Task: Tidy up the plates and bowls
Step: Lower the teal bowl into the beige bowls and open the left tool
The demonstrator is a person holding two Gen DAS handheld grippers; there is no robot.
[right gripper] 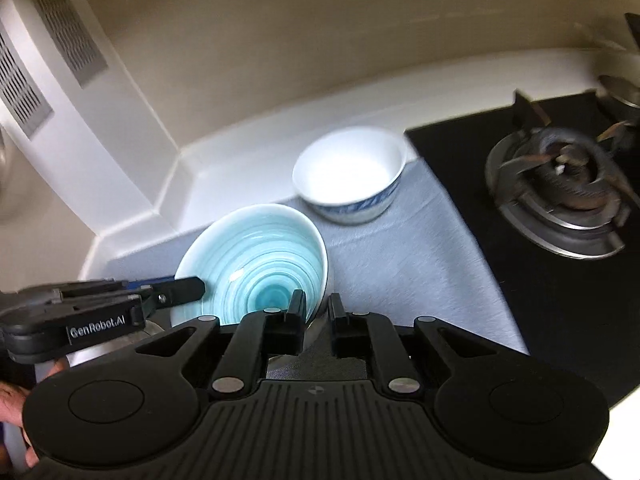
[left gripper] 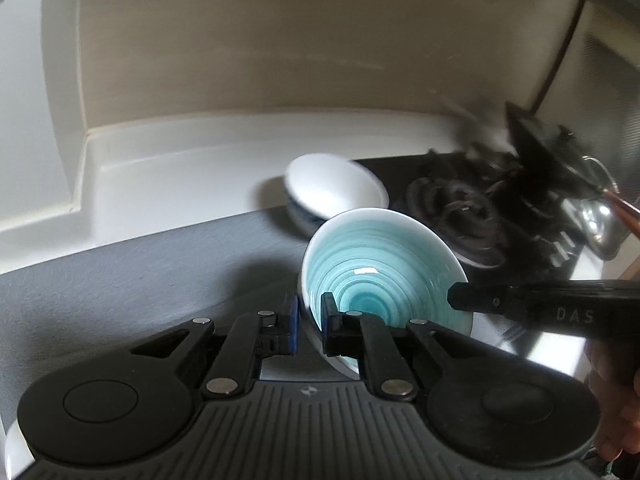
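Left wrist view.
- Item: teal bowl (left gripper: 380, 276), white rim, ringed glaze inside. It is tilting with its opening toward the camera, and appears raised off the grey mat (left gripper: 132, 276) covering the table.
- Left gripper (left gripper: 309, 320): its jaws are pinching the near rim of the teal bowl, one pad outside the wall, one inside.
- Right gripper (left gripper: 460, 300): it is reaching in from the right of the teal bowl, its tip lying over the far-right rim; this view is not showing how its jaws stand.
- White bowl (left gripper: 336, 190) with a blue outer pattern: sitting upright just behind the teal bowl.
- Gas burner (left gripper: 460, 208): to the right of the white bowl.

Right wrist view.
- Teal bowl (right gripper: 256, 276): leaning, held at both sides.
- Right gripper (right gripper: 316, 312): its jaws are straddling the near-right rim, drawn close on the wall and apparently gripping it.
- Left gripper (right gripper: 188, 290): coming in from the left of the teal bowl onto its left rim.
- White bowl (right gripper: 350, 172): upright on the mat, beyond the teal bowl and apart from it.

Step in hand, as judged: carrying the teal bowl two-handed toward the white bowl for stacking. The next move is calling for levelling the bowl, centring it over the white bowl, and lowering gently before either grip is eased.
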